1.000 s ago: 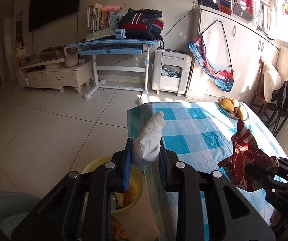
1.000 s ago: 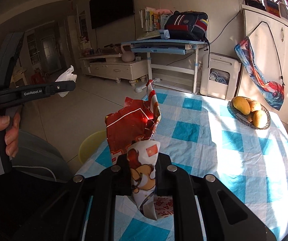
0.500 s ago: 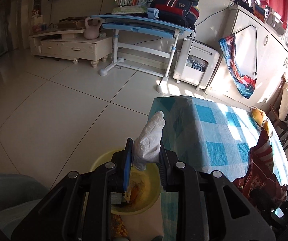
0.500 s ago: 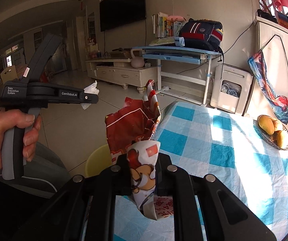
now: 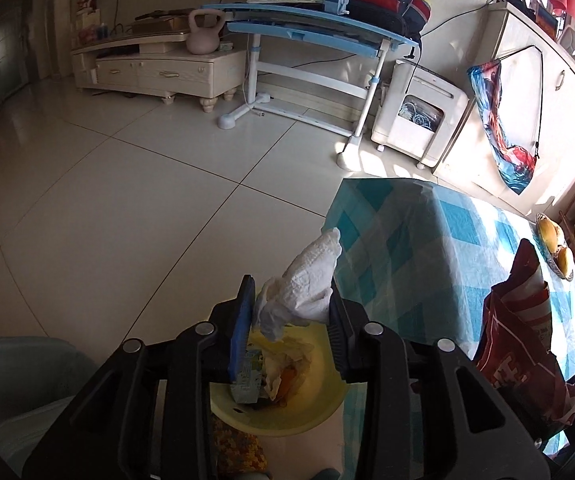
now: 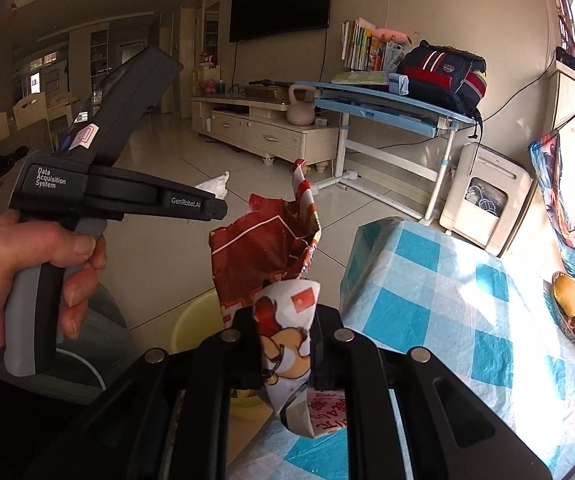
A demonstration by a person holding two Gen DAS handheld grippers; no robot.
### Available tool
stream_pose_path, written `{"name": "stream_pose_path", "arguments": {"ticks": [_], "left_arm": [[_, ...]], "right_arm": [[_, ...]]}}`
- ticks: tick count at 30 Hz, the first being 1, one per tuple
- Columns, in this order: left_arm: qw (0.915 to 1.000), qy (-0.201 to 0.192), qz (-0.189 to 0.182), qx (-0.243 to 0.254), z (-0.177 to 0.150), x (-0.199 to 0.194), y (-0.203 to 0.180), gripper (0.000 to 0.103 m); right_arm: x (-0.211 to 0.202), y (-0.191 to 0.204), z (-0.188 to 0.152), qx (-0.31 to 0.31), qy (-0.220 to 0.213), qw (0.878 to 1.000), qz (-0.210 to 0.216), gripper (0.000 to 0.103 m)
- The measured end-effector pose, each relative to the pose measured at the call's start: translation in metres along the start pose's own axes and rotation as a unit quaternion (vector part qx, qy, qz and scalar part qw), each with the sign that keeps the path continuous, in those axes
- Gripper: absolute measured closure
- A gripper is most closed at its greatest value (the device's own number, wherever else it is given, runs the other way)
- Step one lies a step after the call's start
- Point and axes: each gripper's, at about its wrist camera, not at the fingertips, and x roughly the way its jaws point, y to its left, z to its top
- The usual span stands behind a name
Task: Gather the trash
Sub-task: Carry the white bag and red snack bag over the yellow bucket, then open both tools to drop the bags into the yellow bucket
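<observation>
Left tool (image 5: 291, 312) moved over bin (image 5: 327, 412) | opening, tissue (image 5: 307, 284) between | right tool (image 6: 285, 344) clamps wrapper (image 6: 271, 256)

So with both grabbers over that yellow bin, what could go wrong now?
1. The left gripper is opening, but the tissue between its jaws leans on the right pad; it might cling there, or drift past the bin.
2. The wrapper in the right gripper is big and stiff, beside the table edge; it could catch the bin rim and land on the floor.

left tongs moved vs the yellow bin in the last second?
Yes. The left tongs came over the yellow bin, which now sits right under the tissue; jaws are opening.
</observation>
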Motion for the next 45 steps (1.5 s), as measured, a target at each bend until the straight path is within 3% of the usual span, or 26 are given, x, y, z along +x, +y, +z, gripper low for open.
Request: {"name": "stream_pose_path", "arguments": {"ticks": [6, 12, 20, 34, 35, 36, 38, 45], "left_arm": [[0.9986, -0.033, 0.029, -0.028, 0.007, -0.018, 0.013, 0.032], [0.9905, -0.113, 0.058, -0.052, 0.016, -0.059, 0.021, 0.022], [0.9768, -0.19, 0.079, -0.061, 0.023, -0.099, 0.021, 0.018], [0.9709, -0.21, 0.078, -0.084, 0.024, -0.116, 0.033, 0.018], [0.9706, -0.212, 0.079, -0.083, 0.024, -0.117, 0.032, 0.018], [0.9705, -0.213, 0.079, -0.082, 0.024, -0.118, 0.032, 0.017], [0.9701, -0.215, 0.081, -0.08, 0.024, -0.119, 0.031, 0.017], [0.9691, -0.221, 0.084, -0.07, 0.022, -0.122, 0.025, 0.016]], "right_arm": [[0.018, 0.011, 0.003, -0.01, 0.013, 1.0, 0.003, 0.088], [0.032, 0.019, 0.008, -0.021, 0.023, 0.999, 0.008, 0.088], [0.05, 0.036, 0.019, -0.054, 0.039, 0.998, 0.015, 0.088], [0.088, 0.049, 0.038, -0.07, 0.065, 0.995, 0.022, 0.087], [0.09, 0.048, 0.039, -0.066, 0.069, 0.995, 0.023, 0.08], [0.091, 0.047, 0.039, -0.059, 0.071, 0.995, 0.025, 0.067], [0.09, 0.044, 0.039, -0.048, 0.068, 0.996, 0.02, 0.056], [0.068, 0.028, 0.037, -0.017, 0.059, 0.998, 0.015, 0.049]]}}
